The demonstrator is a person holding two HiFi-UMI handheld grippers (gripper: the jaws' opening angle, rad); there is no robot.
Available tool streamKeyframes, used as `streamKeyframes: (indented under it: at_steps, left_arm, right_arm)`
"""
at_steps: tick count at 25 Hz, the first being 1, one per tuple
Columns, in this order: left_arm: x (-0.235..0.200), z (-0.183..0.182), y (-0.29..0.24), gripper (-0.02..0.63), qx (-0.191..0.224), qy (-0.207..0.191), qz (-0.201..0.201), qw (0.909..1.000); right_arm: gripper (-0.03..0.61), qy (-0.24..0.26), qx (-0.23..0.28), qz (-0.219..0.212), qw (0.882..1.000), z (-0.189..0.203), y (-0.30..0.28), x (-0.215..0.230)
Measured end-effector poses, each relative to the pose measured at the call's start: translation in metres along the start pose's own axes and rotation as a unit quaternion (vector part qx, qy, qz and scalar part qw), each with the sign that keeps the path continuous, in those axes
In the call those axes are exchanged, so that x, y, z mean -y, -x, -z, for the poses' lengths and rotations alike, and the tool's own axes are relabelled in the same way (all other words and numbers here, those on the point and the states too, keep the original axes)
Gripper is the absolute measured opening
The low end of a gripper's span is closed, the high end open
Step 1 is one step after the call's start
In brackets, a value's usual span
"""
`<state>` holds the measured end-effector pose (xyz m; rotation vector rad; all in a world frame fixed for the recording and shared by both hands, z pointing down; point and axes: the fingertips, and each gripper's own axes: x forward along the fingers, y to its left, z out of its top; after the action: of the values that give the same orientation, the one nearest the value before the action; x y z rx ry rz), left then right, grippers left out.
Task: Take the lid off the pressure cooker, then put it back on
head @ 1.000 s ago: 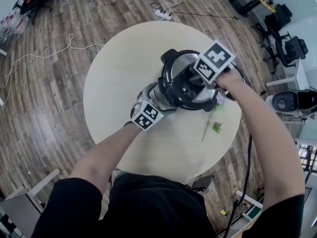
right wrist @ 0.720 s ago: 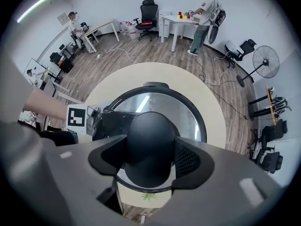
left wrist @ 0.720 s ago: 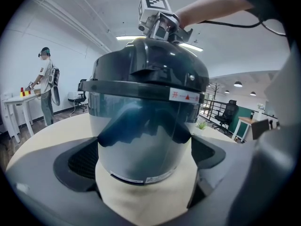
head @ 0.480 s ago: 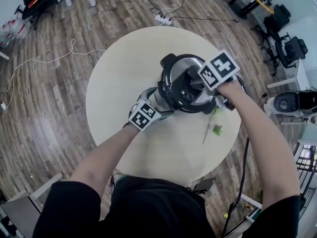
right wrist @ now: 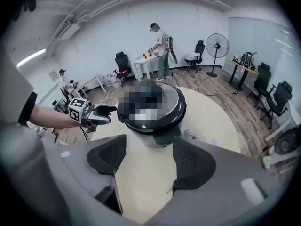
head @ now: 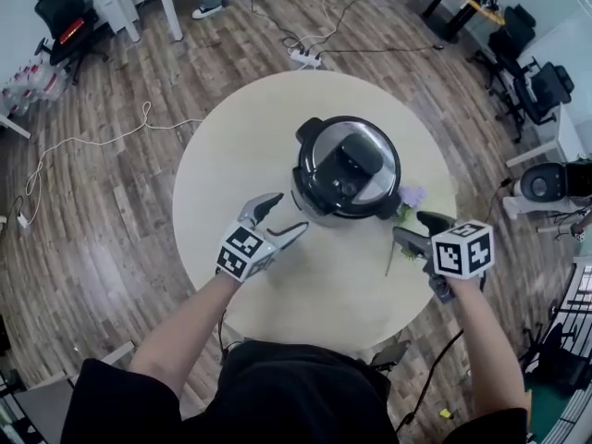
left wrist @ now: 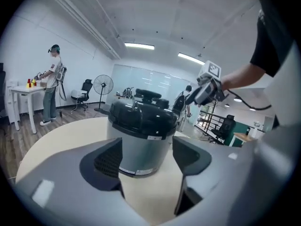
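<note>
**A:** What lay round the pot?

**B:** The pressure cooker (left wrist: 141, 140) stood on a round, pale table (head: 240, 146), a little off its middle. A thin green sprig with a mauve bloom (head: 413, 196) lay on the tabletop just beside the cooker's foot, on the right gripper's side. Around the table were a dark wooden floor (head: 111, 229) with a white power strip (head: 305, 57), and black office chairs (head: 546, 91) off to one side. Farther back a person (right wrist: 162, 41) stood at a small white table, near a pedestal fan (right wrist: 217, 45).

**A:** And the claws?

**B:** Both were empty and clear of the cooker. The left gripper (head: 289, 213) hung near the cooker's side. Its jaws had just been closing, yet a gap remained with nothing between them, and the cooker showed beyond them. The right gripper (head: 410, 227) was over the table's edge by the sprig. Its jaws were apart, having just opened a little further, with only bare tabletop between them.

**A:** Could you see inside the pot?

**B:** No. The lid (head: 351, 160) sat on it, so the inside was hidden.

**A:** What was it made of?

**B:** The body was a brushed-steel drum. The lid was a glossy black dome with a shiny steel disc and a chunky black handle on top. The jaw pads were dark with a dimpled face.
</note>
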<state>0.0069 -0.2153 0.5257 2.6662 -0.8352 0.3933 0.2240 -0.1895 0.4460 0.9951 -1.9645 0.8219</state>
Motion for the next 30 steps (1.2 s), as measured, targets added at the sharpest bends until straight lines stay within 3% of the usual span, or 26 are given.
streamKeyframes:
  at_steps: [3,6,10,13,19,23,25,30]
  left_arm:
    - [0.017,-0.017,0.021,0.268,0.031,-0.003,-0.016,0.9994]
    - [0.034,-0.042,0.043,0.198,0.071,-0.004,-0.038,0.9967]
    - [0.053,-0.086,0.069,0.099,0.118,-0.043,-0.065,0.99]
    - [0.067,-0.118,0.084,0.004,0.15,-0.081,-0.086,0.9816]
    - [0.087,-0.16,0.102,0.002,0.182,-0.104,-0.122,0.9701]
    - [0.091,-0.182,0.112,0.0,0.211,-0.12,-0.139,0.9599]
    - [0.093,-0.185,0.113,0.0,0.215,-0.119,-0.14,0.9593]
    - [0.096,-0.186,0.119,0.0,0.224,-0.116,-0.141,0.9576]
  right_arm:
    - [0.306,-0.051,0.067,-0.005,0.996,0.03,0.007,-0.014]
    - [0.25,-0.078,0.146,0.016,0.986,0.043,0.012,-0.03]
    - [0.148,-0.061,0.269,0.052,0.96,0.032,0.029,-0.056]
    - [0.077,-0.036,0.332,0.075,0.94,0.018,0.046,-0.068]
    - [0.016,-0.038,0.437,0.094,0.894,-0.004,0.08,-0.073]
    - [0.009,-0.007,0.485,0.115,0.867,-0.01,0.105,-0.077]
    - [0.009,0.01,0.505,0.13,0.853,-0.009,0.116,-0.077]
    - [0.009,0.015,0.532,0.156,0.832,0.006,0.133,-0.074]
